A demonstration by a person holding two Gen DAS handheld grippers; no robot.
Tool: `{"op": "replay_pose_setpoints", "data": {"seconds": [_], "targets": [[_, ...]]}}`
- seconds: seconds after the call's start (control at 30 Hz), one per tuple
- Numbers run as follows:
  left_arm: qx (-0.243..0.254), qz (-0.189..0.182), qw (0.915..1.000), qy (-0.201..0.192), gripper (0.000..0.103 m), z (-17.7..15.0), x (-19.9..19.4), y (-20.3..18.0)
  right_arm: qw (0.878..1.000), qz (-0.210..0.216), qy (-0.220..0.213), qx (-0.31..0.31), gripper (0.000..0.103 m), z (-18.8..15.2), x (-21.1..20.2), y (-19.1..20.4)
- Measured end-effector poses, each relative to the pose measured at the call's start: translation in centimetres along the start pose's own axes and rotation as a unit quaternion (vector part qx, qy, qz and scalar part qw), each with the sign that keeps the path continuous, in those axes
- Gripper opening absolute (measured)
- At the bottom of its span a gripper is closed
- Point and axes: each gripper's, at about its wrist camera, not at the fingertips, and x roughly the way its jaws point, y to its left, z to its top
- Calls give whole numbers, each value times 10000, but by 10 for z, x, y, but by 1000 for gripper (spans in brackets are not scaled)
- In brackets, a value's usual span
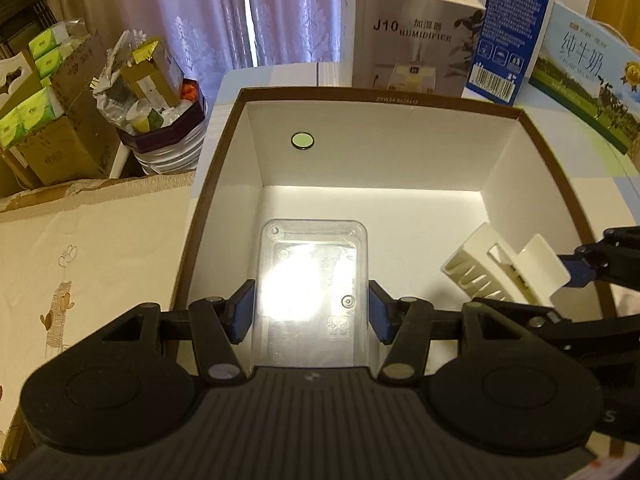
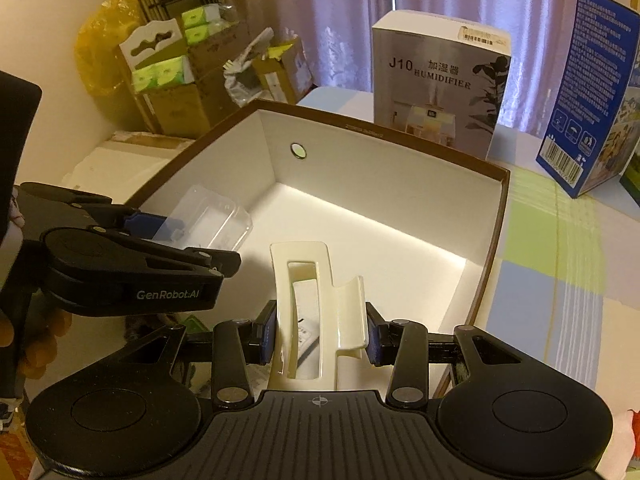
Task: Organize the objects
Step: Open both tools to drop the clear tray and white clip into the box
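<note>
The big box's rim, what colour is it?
Brown, with white walls inside. The open box's rim shows best in the left wrist view.

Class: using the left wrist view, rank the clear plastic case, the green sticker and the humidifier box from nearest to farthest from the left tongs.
1. Clear plastic case, gripped between the left tongs.
2. Green sticker, on the storage box's far wall.
3. Humidifier box, behind the storage box.

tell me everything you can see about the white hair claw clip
The white hair claw clip looks like glossy cream plastic: a long curved body with a rectangular cutout, interlocking teeth seen from the left wrist view, and a flared lever tab. The right gripper is shut on it, blue pads pressing both sides. It is held tilted over the right part of the open white-lined box; whether it touches the floor is unclear.
</note>
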Motion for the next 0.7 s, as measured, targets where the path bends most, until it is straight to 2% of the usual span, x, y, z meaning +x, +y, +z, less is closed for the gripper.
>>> {"op": "replay_pose_setpoints", "data": {"seconds": [0.2,0.33,0.7], "targets": [[90,-19,9999,-55,53,6,5,-2,9999,-93,6,-52,39,2,4,-2],[104,-31,9999,-57,63,7,6,-2,9999,-125,-3,-23,39,3,4,-4],[99,-15,9999,-44,68,7,3,0,9996,-270,-65,57,39,6,6,-9]]}}
